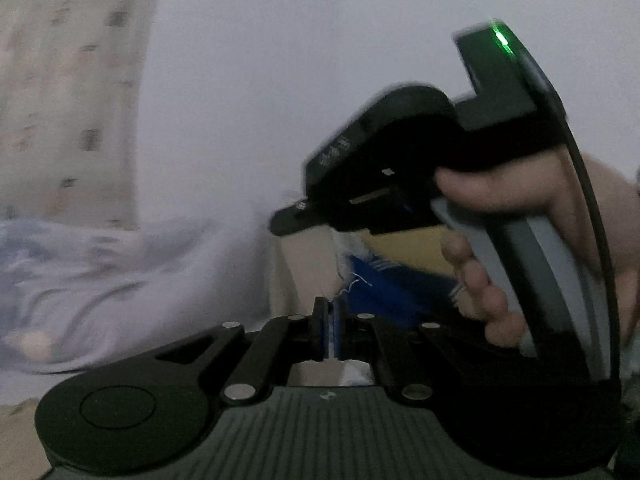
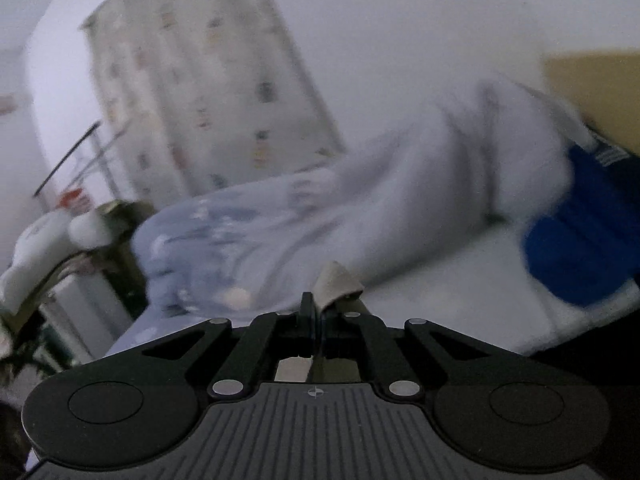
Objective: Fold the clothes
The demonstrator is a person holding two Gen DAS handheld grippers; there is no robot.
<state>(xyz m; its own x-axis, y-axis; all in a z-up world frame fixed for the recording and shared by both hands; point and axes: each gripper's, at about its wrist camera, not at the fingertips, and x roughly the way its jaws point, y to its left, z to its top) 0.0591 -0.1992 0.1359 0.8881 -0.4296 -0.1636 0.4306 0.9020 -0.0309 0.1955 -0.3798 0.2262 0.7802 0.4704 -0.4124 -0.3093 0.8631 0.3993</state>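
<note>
Both views are blurred by motion. My left gripper point(image 1: 330, 312) is shut on the edge of a beige cloth point(image 1: 310, 268) that hangs up from its jaws. The right gripper point(image 1: 292, 216), held in a hand, shows in the left wrist view above and to the right, its fingers pointing left at the same cloth; its tips are blurred there. In the right wrist view my right gripper point(image 2: 318, 312) is shut on a beige cloth corner point(image 2: 336, 284) that sticks up between the jaws.
A pale blue printed garment point(image 2: 248, 236) and a white one point(image 2: 460, 168) lie heaped on the white bed point(image 2: 460, 276). A blue garment point(image 2: 580, 232) lies at the right, also in the left wrist view point(image 1: 396, 284). A patterned curtain point(image 2: 208, 80) hangs behind.
</note>
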